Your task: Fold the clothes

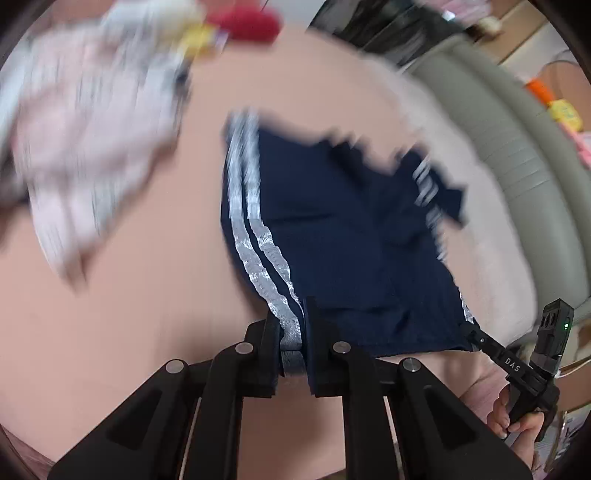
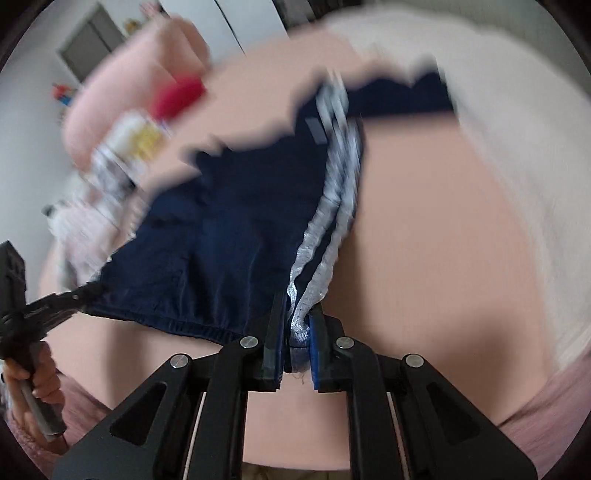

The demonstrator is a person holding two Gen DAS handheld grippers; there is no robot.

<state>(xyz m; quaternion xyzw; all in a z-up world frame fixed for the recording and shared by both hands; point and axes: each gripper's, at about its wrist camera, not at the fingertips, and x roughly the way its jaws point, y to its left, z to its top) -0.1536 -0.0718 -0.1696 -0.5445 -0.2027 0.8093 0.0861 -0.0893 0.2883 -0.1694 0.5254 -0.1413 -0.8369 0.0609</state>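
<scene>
Navy shorts [image 1: 343,236] with two silver-white side stripes [image 1: 255,240] hang stretched between my two grippers above a pink surface [image 1: 129,295]. My left gripper [image 1: 293,332] is shut on the striped waistband corner. In the same view the right gripper [image 1: 476,338] pinches the opposite corner, a hand [image 1: 517,417] holding its handle. From the right wrist view, my right gripper [image 2: 297,332] is shut on the striped edge of the shorts [image 2: 221,236], and the left gripper [image 2: 83,293] clamps the far corner at the left. The far ends of the shorts are blurred.
A pile of pale pink and white clothes [image 1: 85,140] lies at the left on the pink surface, with a red item [image 1: 255,22] and a yellow one [image 1: 201,42] behind it. A grey cushioned edge [image 1: 517,155] runs along the right. A whitish blanket [image 2: 517,129] covers the right side.
</scene>
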